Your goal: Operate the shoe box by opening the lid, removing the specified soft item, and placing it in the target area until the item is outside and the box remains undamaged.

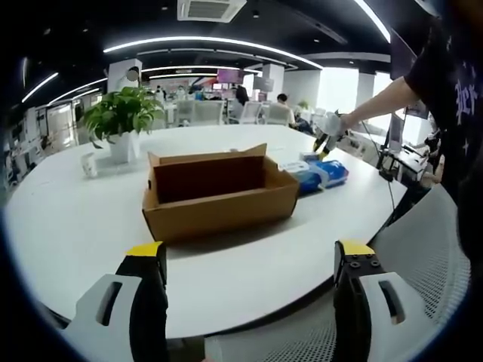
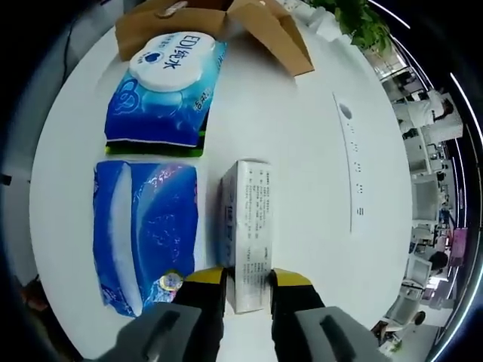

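Right gripper view: fingers [image 2: 247,280] clamp the small white box [image 2: 247,234], long axis pointing away; left fingers [image 1: 250,260] open.

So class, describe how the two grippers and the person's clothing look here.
Left gripper: two black jaws tipped with yellow pads, on pale grey mounts with slots. Right gripper: same black jaws, yellow tips, grey bodies. The person wears a black T-shirt with pale lettering.
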